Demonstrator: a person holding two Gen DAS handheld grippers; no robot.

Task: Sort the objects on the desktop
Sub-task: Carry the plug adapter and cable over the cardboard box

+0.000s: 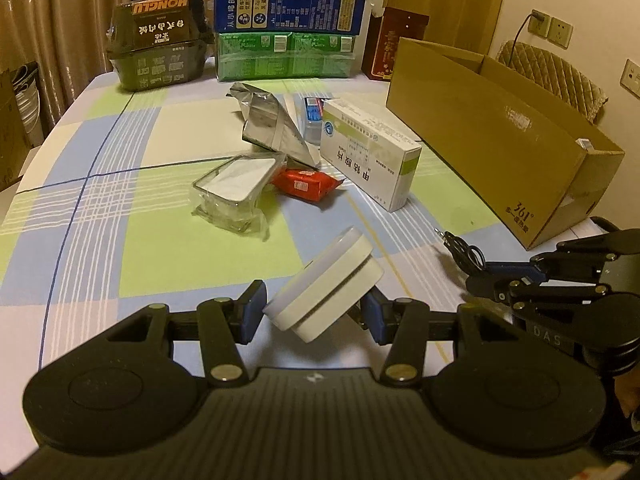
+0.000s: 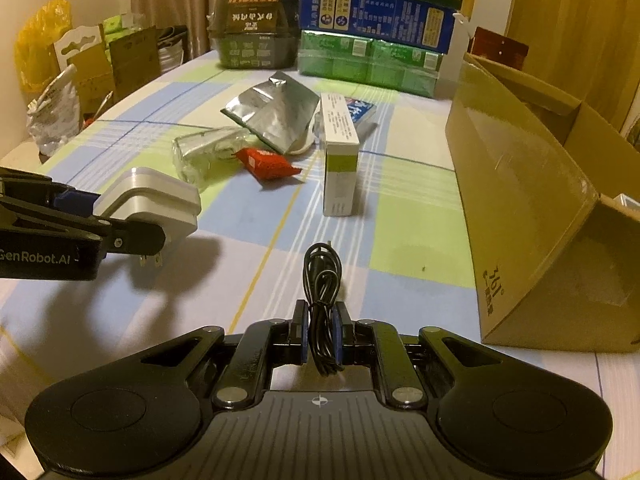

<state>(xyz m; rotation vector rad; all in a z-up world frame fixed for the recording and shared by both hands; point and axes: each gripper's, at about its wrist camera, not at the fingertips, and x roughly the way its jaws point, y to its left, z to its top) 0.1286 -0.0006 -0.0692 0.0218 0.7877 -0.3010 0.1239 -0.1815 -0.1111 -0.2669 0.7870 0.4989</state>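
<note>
Left hand-held gripper (image 1: 314,314), its blue pads clamped on a white plug-in adapter (image 1: 326,290), held clear above the surface (image 1: 168,252); right hand-held gripper (image 2: 322,330), its pads closed on a coiled black cable (image 2: 322,280), likewise lifted. The open cardboard box (image 2: 532,208) stands at the right edge of the surface, just beside the right gripper, and is judged the likely destination; both items appear to be mid-carry.

To do the step well: bring each item over the box rim before parting the pads, lowering it inside rather than dropping it from height; take the cable in first, since it hangs nearest the box, and keep the two grippers from crossing; hold the grip firm on the adapter, which is held only by its lower edge and sits tilted.

Orientation: the adapter's broad faces slope up and away to the right in the left wrist view, its long axis running diagonally; its metal prongs (image 2: 151,259) point downward toward the surface in the right wrist view. The cable's coil is elongated, its long axis running forward along the fingers, the loop end pointing away from the camera.

Still on the surface, well apart from the box opening: a white medicine carton (image 1: 370,154), a red packet (image 1: 306,183), a silver foil pouch (image 1: 270,120) and a clear plastic case (image 1: 234,186).
</note>
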